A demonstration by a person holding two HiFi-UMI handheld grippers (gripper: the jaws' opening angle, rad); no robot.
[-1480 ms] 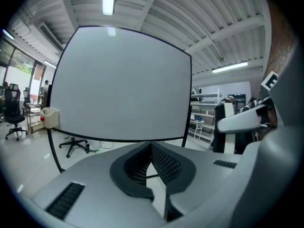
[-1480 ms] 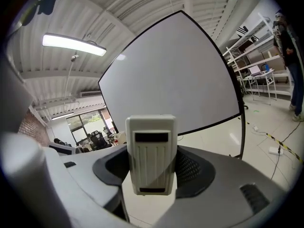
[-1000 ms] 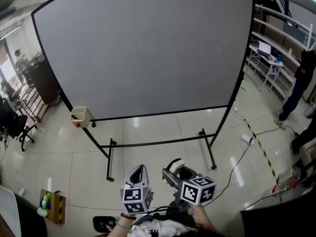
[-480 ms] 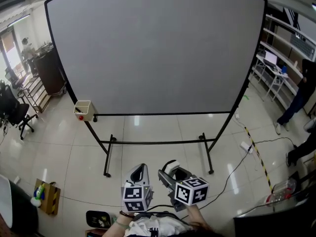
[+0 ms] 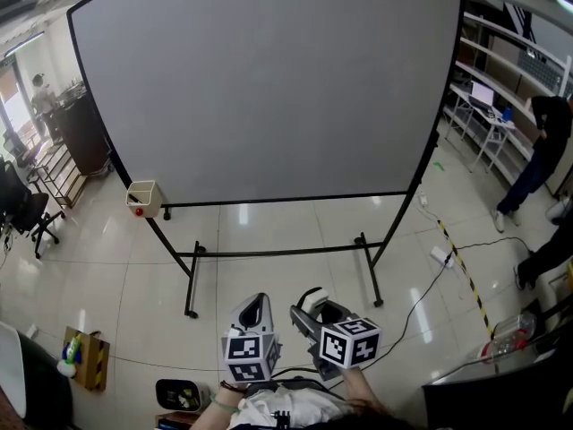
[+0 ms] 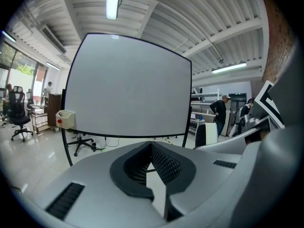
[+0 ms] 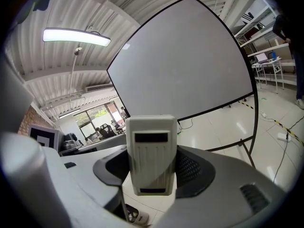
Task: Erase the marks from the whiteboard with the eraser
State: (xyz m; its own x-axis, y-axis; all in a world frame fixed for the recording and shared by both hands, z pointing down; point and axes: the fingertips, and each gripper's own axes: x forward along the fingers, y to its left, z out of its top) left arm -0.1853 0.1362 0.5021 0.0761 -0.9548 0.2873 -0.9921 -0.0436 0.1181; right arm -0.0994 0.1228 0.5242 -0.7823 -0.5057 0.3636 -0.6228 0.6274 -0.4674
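A large whiteboard (image 5: 269,88) on a black wheeled stand fills the head view; I see no marks on its grey-white face. It also shows ahead in the left gripper view (image 6: 128,87) and the right gripper view (image 7: 190,65). Both grippers are held low, close to the body and well short of the board. My right gripper (image 5: 309,310) is shut on a beige eraser (image 7: 151,153), which stands upright between its jaws. My left gripper (image 5: 253,316) is shut with nothing in it; its pads (image 6: 161,163) meet at the tip.
A small beige box (image 5: 143,198) with a red item hangs at the board's lower left corner. The stand's legs (image 5: 192,280) spread over the tiled floor. Shelving (image 5: 501,88), a person (image 5: 537,150) and a floor cable (image 5: 448,258) are at the right; an office chair (image 5: 22,213) is at the left.
The head view has swung a little, so the board sits slightly differently in frame. Both grippers stay low near the body, the right still holding the eraser. The person at right has moved.
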